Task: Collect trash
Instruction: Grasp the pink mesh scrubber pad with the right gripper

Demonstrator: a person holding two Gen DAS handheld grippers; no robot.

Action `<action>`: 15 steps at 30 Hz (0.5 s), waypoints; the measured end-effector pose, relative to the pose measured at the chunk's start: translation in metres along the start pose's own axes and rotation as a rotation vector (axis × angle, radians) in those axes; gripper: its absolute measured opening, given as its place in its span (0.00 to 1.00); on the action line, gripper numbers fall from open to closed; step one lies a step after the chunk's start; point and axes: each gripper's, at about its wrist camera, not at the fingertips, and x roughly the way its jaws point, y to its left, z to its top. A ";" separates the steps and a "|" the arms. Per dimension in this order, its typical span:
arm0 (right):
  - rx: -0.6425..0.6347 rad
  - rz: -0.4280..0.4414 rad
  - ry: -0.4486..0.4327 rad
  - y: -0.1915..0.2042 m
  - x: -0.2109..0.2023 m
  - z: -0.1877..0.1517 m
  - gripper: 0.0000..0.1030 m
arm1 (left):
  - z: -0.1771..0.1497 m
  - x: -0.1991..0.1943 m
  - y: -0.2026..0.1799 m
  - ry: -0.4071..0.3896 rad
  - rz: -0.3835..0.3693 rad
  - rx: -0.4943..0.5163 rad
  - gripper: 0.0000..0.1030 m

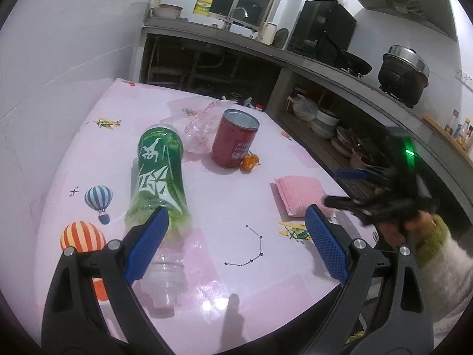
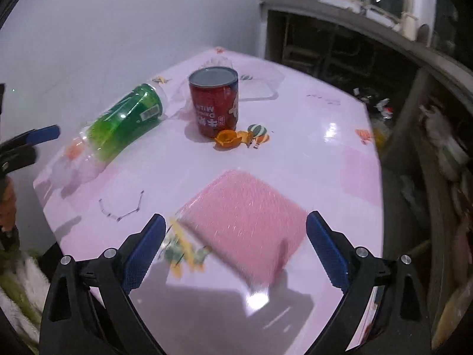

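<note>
Jaws, both pairs: spread wide, gripping nothing. Left gripper (image 1: 236, 242) hovers over the near part of the desk (image 1: 224, 195); right gripper (image 2: 236, 248) above the pink sponge (image 2: 245, 222).

Bottle (image 1: 159, 183), green label, capless: lying flat, long axis running away from the left gripper, neck nearest, just beside its left pad. Left hand nearer.

Can (image 1: 235, 139), red, upright: farther back, orange peel (image 1: 249, 162) at its foot, clear plastic wrapper (image 1: 198, 130) behind. Nothing blocks the bottle.
</note>
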 end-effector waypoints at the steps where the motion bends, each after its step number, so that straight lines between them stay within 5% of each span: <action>1: 0.021 0.041 0.010 -0.006 0.007 0.006 0.90 | 0.002 0.001 -0.001 -0.001 -0.003 -0.001 0.87; 4: 0.049 0.127 0.063 -0.017 0.030 0.017 0.90 | 0.005 0.004 0.000 -0.004 -0.016 -0.004 0.87; 15: -0.031 0.133 0.169 0.000 0.048 0.007 0.91 | 0.011 0.011 0.006 0.020 0.021 -0.005 0.87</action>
